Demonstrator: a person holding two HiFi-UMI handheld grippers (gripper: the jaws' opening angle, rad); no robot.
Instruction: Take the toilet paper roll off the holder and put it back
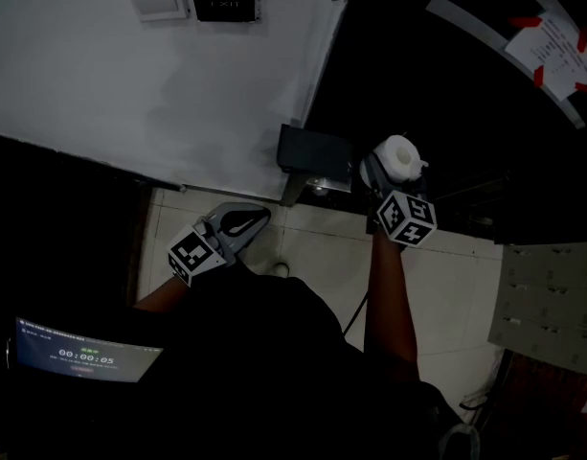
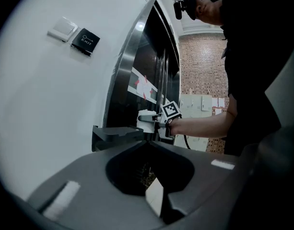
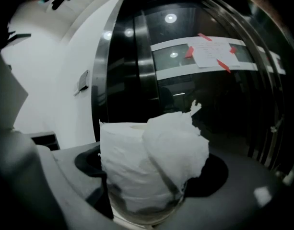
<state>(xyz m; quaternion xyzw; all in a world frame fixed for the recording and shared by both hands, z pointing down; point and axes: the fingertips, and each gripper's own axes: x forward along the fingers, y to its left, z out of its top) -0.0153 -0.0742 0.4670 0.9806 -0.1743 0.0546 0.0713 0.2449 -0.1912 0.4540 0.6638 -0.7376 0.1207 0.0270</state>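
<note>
Dark door (image 3: pixel 223 109) behind; R tongs (image 1: pixel 389 166) grip toilet roll (image 3: pixel 137 162)

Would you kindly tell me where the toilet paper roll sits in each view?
Head view: toilet paper roll right of centre, upper half.
Left gripper view: roll at centre, small.
Right gripper view: roll fills the lower centre.
Shared landmark: red-taped notice on the dark door.

Head cam looks steeply down, sharing holder (image 1: pixel 312 151) w/ left gripper cam facing right & close-up toilet paper roll (image 3: pixel 137 166) w/ right gripper cam.
</note>
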